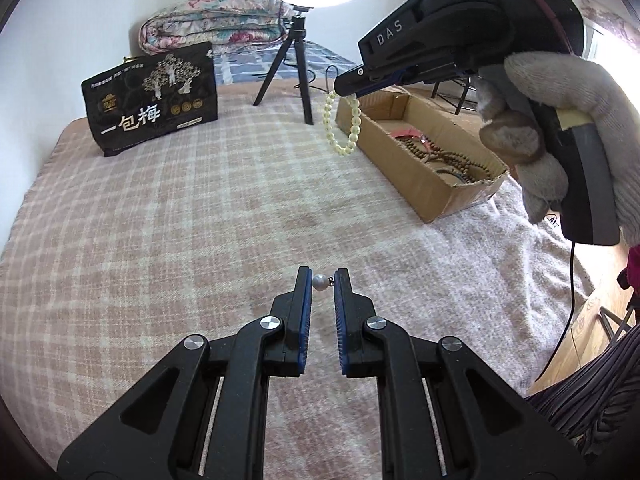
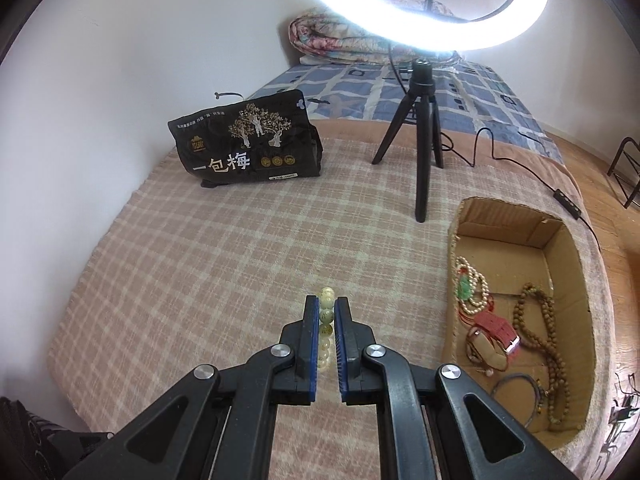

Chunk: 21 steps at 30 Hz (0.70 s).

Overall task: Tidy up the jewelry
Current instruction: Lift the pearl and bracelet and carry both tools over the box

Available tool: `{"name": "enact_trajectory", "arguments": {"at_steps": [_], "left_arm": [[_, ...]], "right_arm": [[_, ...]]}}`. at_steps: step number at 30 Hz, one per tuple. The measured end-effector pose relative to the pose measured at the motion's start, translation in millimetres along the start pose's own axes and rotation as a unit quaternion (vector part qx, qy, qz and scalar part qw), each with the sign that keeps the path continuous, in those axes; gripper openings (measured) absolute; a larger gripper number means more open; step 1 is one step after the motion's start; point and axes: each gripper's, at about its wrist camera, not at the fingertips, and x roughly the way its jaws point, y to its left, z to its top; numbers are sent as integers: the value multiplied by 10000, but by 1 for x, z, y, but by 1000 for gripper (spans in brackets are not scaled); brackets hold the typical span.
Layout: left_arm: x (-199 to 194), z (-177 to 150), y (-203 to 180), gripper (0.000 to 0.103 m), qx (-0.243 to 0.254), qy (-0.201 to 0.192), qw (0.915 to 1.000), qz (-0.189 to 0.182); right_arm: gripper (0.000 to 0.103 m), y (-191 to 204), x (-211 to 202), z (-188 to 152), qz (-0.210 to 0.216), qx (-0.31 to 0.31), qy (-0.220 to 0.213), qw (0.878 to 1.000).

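My left gripper (image 1: 323,280) is clamped on a small grey pearl bead (image 1: 319,282) with a tiny metal fitting at its side, pinched right at the fingertips and held above the checked pink blanket (image 1: 180,220) that covers the bed. My right gripper (image 2: 327,312) is closed on a pale yellow-green bead bracelet (image 2: 326,326); from the left wrist view the bracelet (image 1: 345,126) hangs as a loop below the closed tips, just beside the near end of the cardboard box (image 1: 424,188), and my gloved hand (image 1: 560,128) wraps the right gripper's handle.

The cardboard box (image 2: 568,248) sits open on the blanket to the right. Inside lie a long brown bead string (image 2: 548,344), a cream bead necklace with a green pendant (image 2: 470,286), a red band (image 2: 498,330) and a thin dark cord bracelet (image 2: 516,394).

Farther off stand the black tripod (image 2: 424,140) carrying a lit ring light (image 2: 420,12), and a black snack bag (image 2: 248,140) near the wall. A folded floral quilt (image 1: 212,20) lies behind them.
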Motion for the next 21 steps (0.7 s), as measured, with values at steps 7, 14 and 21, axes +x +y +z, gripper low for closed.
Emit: {"name": "enact_trajectory", "arguments": {"at_steps": [7, 14, 21], "left_arm": [[3, 16, -29, 10, 139, -118, 9995, -242], [9, 33, -59, 9, 265, -210, 9984, -449], [21, 50, -82, 9, 355, -248, 9975, -558]], "right_arm": [[5, -25, -29, -10, 27, 157, -176, 9997], [5, -58, -55, -15, -17, 426, -390, 9983], [5, -91, -68, -17, -91, 662, -498, 9965]]}}
